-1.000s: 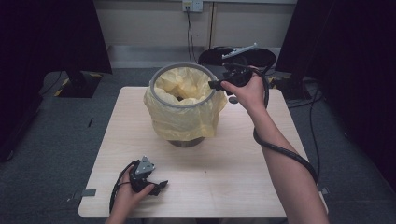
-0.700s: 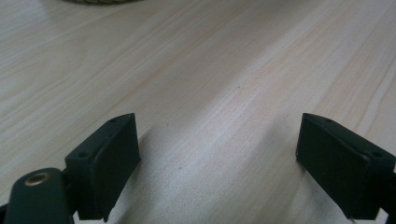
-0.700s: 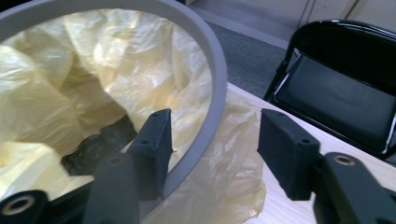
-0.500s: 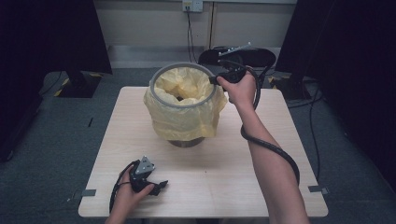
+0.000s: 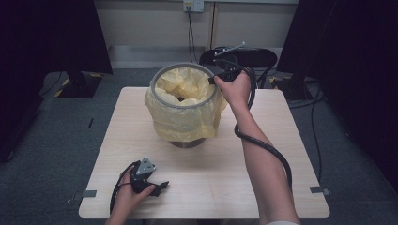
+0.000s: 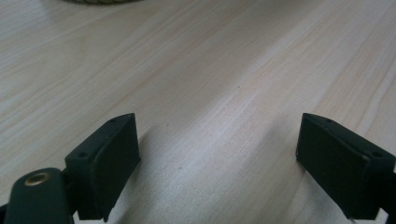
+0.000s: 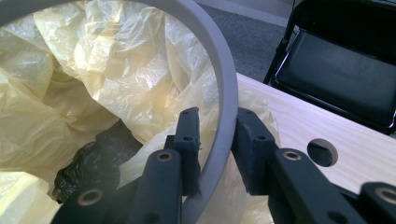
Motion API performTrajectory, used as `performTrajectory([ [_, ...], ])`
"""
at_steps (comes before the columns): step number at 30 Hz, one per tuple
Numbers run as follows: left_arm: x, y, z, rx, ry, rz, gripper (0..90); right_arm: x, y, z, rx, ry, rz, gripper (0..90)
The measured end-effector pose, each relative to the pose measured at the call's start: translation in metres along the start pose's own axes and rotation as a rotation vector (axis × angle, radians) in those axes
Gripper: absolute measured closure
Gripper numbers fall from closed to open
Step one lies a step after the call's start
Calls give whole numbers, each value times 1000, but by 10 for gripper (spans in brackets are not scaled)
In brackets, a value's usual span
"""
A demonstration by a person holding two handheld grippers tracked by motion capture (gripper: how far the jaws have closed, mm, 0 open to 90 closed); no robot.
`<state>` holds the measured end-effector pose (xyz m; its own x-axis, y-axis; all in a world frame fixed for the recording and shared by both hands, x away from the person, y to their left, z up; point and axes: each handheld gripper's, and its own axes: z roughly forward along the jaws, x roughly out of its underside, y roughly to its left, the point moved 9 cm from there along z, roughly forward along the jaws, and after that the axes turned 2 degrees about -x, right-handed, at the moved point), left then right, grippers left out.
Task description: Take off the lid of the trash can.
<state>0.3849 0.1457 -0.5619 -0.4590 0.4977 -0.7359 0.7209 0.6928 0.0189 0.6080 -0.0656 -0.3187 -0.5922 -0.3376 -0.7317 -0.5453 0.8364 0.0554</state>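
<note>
Since a second earlier, the right hand had drawn in from the bin's far right side and set its gripper onto the rim, while the left hand had stayed put near the table's front edge. The grey ring (image 5: 162, 99) sat on top of the bin (image 5: 185, 123), clamping a yellow bag (image 5: 183, 84) whose loose skirt hung down the outside, and the bin stood at the middle of the table (image 5: 281, 140) toward its far side. In the right gripper view the ring (image 7: 225, 88) ran upward between the two jaws, one jaw inside over the bag (image 7: 93, 60) and one outside, so the right gripper (image 7: 215, 140) straddled it; the jaws looked close against the ring, but whether they had truly clamped it could not be told. Something dark (image 7: 93, 163) lay at the bottom of the bag. The ring's band crossed the jaws edgewise, so a straight upward lift seemed the likely way off, and the right hand (image 5: 234, 86) was plainly the nearer one. The left gripper (image 6: 219, 154) rested low over bare wood with its jaws spread wide and nothing between them. A black chair (image 7: 345, 70) stood beyond the table.
</note>
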Motion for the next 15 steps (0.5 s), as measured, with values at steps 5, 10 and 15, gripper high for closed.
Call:
performTrajectory([
  [5, 0, 0, 0, 0, 0, -1, 126, 0, 0, 1, 7, 9, 16, 731],
  [10, 0, 0, 0, 0, 5, 3, 126, -1, 1, 0, 29, 14, 32, 745],
  [15, 0, 0, 0, 0, 5, 3, 125, -4, 1, -3, 26, 9, 42, 750],
])
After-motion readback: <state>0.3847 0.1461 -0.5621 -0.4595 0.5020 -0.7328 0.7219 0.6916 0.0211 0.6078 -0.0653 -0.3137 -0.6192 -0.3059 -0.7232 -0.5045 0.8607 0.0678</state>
